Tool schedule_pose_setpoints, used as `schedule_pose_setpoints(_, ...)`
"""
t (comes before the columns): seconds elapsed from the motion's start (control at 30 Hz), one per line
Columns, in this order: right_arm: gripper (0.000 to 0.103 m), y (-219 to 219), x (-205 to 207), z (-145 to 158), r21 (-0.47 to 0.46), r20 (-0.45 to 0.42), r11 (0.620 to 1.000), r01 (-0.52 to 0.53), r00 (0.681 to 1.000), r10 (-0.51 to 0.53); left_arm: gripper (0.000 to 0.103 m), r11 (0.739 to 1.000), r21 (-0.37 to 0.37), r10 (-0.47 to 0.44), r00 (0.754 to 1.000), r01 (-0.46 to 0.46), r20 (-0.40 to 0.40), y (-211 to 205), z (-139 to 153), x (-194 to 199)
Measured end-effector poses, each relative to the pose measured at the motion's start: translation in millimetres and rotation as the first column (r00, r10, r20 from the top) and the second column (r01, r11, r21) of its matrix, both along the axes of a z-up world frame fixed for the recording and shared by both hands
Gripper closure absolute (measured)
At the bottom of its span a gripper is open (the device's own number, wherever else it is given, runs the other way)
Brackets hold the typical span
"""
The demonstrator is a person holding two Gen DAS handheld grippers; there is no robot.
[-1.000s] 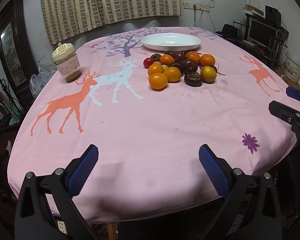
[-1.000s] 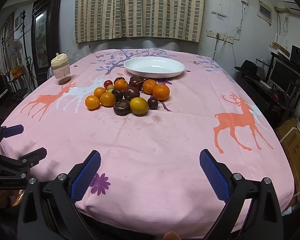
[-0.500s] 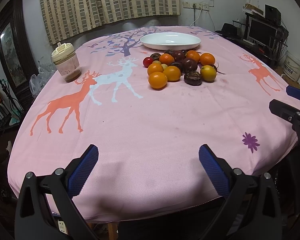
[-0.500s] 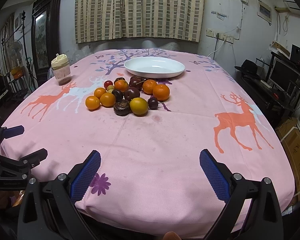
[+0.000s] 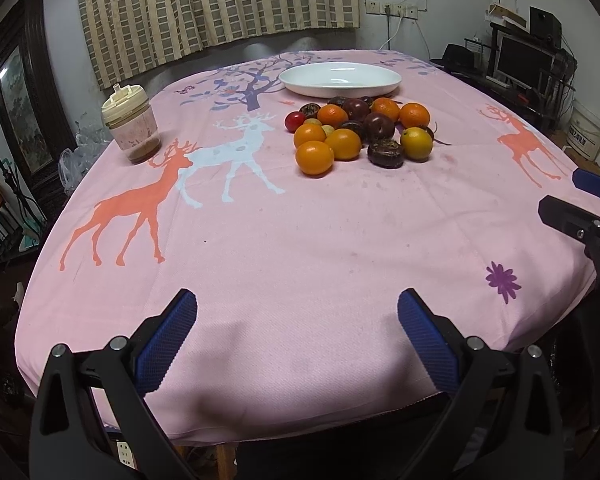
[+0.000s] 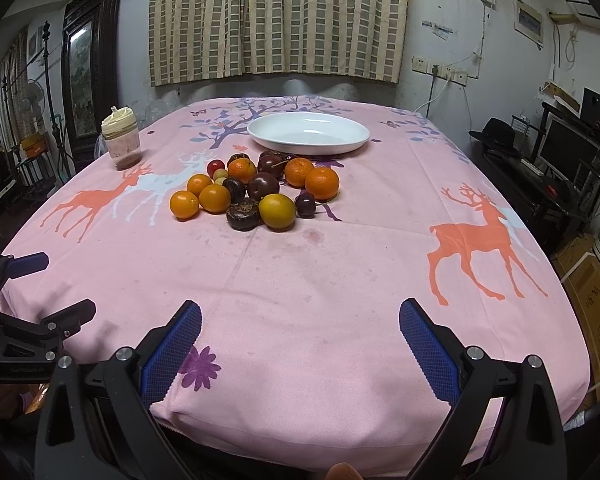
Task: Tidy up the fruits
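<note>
Fingers of the left gripper stand wide apart over the near edge of the worktop, holding nothing, and the right gripper hangs the same way at its own near edge, fingers spread and bare. Neither tool is close to any fruit; both sit well short of the pile, so the work looks not yet begun. Further in, on the pink deer-print cloth, the fruits lie in one loose cluster: several oranges, dark plums, a yellow fruit, a wrinkled dark brown one and a small red one, most touching their neighbours. Just beyond the cluster sits a white plate, and as far as can be seen it has nothing in it. Off to the left stands a lidded jar, well apart from the fruit. Judging by this, every piece is left to be moved, most likely into the plate, starting with the nearest ones at the front of the pile.
</note>
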State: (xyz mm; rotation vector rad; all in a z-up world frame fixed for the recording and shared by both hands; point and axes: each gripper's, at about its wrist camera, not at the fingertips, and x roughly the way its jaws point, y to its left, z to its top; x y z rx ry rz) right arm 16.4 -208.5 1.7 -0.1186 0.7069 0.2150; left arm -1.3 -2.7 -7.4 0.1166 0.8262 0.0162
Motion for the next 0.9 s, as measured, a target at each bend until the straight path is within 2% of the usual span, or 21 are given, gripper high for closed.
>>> schedule_pose_setpoints(0.43,0.004,1.2,0.5,-2.5,0.003,-0.003,1.000,-0.007,1.000,0.007,0.005,1.000,0.002,0.001,1.000,-0.001,-0.013,2.3,0.4,1.5)
schedule_pose_setpoints(0.6,0.004,0.5,3.9,-5.6,0.049,-0.015,0.999,-0.013,1.000,0.013,0.005,1.000,-0.014,0.003,1.000,-0.004,-0.020,5.5,-3.1,4.9)
schedule_pose_setpoints(0.83,0.004,2.9,35.1,-6.7,0.115,-0.042,0.993,-0.039,0.998,0.044,0.005,0.995,-0.084,0.054,0.998,-0.055,-0.013,35.2,-13.9,16.1)
schedule_pose_setpoints(0.87,0.006,5.5,41.4,-5.8,0.112,-0.043,0.993,-0.044,0.998,0.049,0.005,0.993,-0.102,0.061,0.998,-0.063,-0.017,41.7,-16.1,19.1)
schedule_pose_setpoints(0.9,0.013,9.3,48.0,-5.3,0.105,-0.045,0.993,-0.054,0.997,0.058,0.005,0.990,-0.122,0.065,0.998,-0.067,-0.021,47.7,-18.2,22.1)
